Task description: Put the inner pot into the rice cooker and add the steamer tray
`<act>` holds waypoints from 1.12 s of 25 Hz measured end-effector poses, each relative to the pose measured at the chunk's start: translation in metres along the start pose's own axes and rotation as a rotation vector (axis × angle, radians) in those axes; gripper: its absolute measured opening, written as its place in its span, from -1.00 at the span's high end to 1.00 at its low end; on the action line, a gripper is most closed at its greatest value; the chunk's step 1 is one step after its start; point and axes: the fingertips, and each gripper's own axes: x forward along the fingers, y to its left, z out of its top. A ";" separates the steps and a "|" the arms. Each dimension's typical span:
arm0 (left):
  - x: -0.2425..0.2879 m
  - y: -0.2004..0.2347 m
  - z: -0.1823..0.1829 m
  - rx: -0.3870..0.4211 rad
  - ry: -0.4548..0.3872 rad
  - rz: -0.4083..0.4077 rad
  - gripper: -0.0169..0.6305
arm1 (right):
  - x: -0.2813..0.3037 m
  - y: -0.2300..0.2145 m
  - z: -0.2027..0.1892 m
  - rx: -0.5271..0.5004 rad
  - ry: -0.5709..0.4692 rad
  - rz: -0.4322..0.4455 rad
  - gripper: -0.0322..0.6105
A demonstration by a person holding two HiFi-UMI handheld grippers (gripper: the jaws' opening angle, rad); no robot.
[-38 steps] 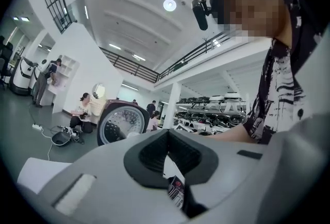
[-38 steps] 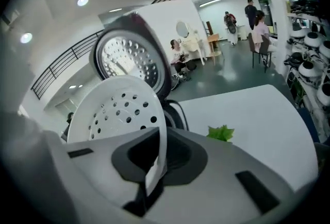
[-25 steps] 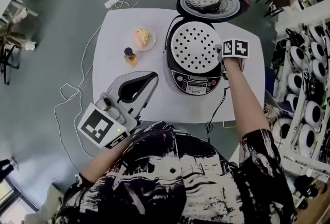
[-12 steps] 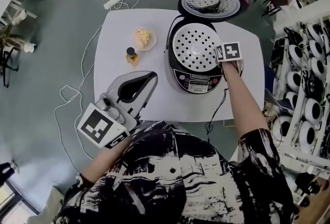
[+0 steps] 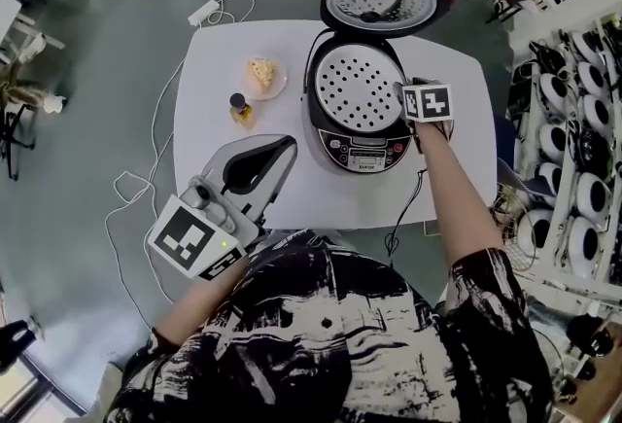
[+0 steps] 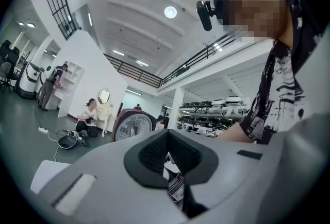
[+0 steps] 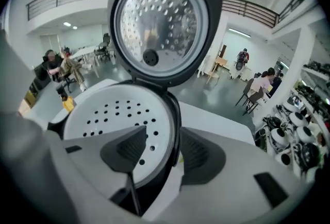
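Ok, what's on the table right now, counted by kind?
rice cooker, lid open: 1
steamer tray, seated in the cooker: 1
plate: 1
piece of food on the plate: 1
small bottle: 1
Total: 5
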 end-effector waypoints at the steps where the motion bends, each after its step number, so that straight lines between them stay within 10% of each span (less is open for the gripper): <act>1: 0.002 -0.001 0.000 0.002 0.002 -0.001 0.93 | -0.010 0.000 0.010 0.026 -0.061 0.015 0.30; 8: 0.030 -0.010 0.003 0.034 0.016 -0.029 0.93 | -0.207 0.053 0.109 0.105 -0.828 0.403 0.31; 11: 0.048 -0.017 0.006 0.053 0.019 -0.045 0.93 | -0.297 0.067 0.111 0.057 -1.025 0.450 0.66; 28: 0.118 -0.059 0.002 0.131 0.058 -0.038 0.93 | -0.321 0.055 0.047 0.039 -0.979 0.463 0.91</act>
